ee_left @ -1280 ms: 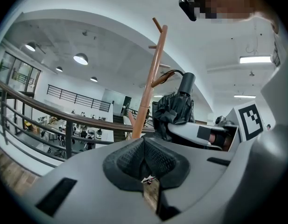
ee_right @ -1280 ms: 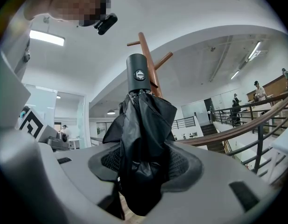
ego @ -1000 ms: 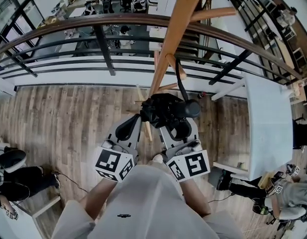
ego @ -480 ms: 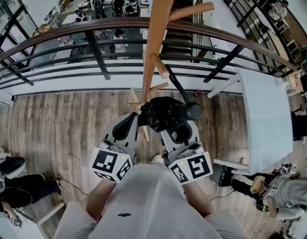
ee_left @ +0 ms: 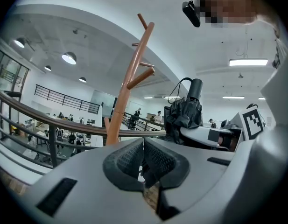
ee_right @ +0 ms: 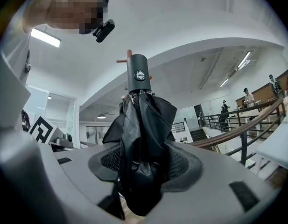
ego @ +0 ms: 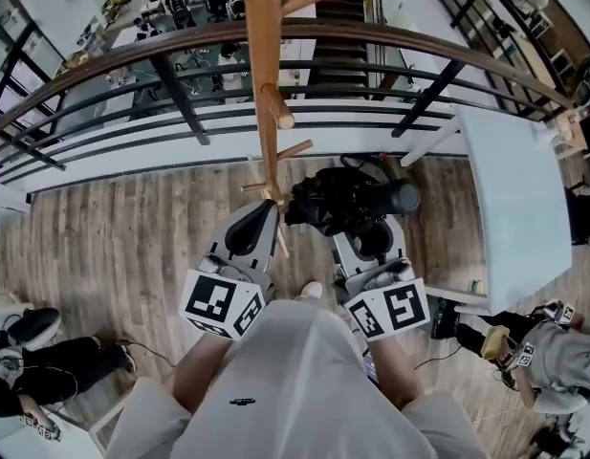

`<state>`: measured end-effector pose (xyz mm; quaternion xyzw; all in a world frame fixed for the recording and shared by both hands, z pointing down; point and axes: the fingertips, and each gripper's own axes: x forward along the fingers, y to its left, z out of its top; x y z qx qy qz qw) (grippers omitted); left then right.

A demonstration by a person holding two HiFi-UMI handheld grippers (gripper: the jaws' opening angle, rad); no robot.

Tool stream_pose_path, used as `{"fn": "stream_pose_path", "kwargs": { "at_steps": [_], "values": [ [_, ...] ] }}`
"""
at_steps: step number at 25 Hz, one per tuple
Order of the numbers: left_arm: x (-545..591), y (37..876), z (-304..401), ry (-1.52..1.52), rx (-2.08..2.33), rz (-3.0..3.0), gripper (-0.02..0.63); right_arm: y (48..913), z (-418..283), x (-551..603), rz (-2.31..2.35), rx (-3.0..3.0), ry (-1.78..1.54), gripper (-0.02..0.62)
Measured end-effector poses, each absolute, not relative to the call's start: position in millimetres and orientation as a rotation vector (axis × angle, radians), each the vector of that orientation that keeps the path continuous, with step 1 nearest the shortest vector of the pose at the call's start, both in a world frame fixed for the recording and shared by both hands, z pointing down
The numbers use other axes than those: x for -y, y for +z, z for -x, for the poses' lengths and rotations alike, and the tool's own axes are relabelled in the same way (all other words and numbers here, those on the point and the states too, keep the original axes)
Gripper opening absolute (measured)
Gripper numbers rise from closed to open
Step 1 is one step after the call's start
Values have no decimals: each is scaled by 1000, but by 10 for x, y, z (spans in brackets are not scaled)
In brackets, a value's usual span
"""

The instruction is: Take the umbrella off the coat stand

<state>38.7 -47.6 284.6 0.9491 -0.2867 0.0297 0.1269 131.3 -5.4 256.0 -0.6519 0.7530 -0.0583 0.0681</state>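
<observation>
Head view: the person stands on a wood plank floor [ego: 103, 228] at a curved dark railing [ego: 132, 51], one tool in each hand; the wooden coat stand [ego: 264, 65] rises just ahead of the left tool [ego: 264, 210], its short pegs [ego: 278, 113] bare on the near side; the black folded umbrella [ego: 347, 199] sits to the right of the stand, apart from the post and pegs, carried at the front of the right tool [ego: 366, 232]; a white desk [ego: 514, 208] runs along the right edge, beyond the right hand; marker cubes [ego: 221, 304] face up on the rear of both tools. Right gripper view: the right tool [ee_right: 144, 167] is clamped on the umbrella [ee_right: 141, 134]; its ribbed pads [ee_right: 181, 164] press the bunched black fabric from both sides, jaws held partly apart by the bundle; the umbrella stands upright out of the jaws, with the round black handle cap [ee_right: 137, 78] at the top. Left gripper view: the left tool [ee_left: 144, 157] has its jaws drawn together, pads [ee_left: 127, 157] meeting at the tips with nothing between them; the coat stand [ee_left: 132, 78] shows beyond the jaws to the left, and the umbrella [ee_left: 183, 115] to the right, with its thin strap loop [ee_left: 181, 85] hanging free beside the handle, hooked on no peg.
</observation>
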Motion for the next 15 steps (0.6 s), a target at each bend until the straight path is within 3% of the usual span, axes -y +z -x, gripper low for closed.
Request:
{"fn": "stream_pose_path", "kwargs": {
  "at_steps": [15],
  "values": [
    [304, 2792, -975, 166, 622, -2868, 25, 2686, -1963, -384, 2127, -2240, -191, 247]
  ]
}}
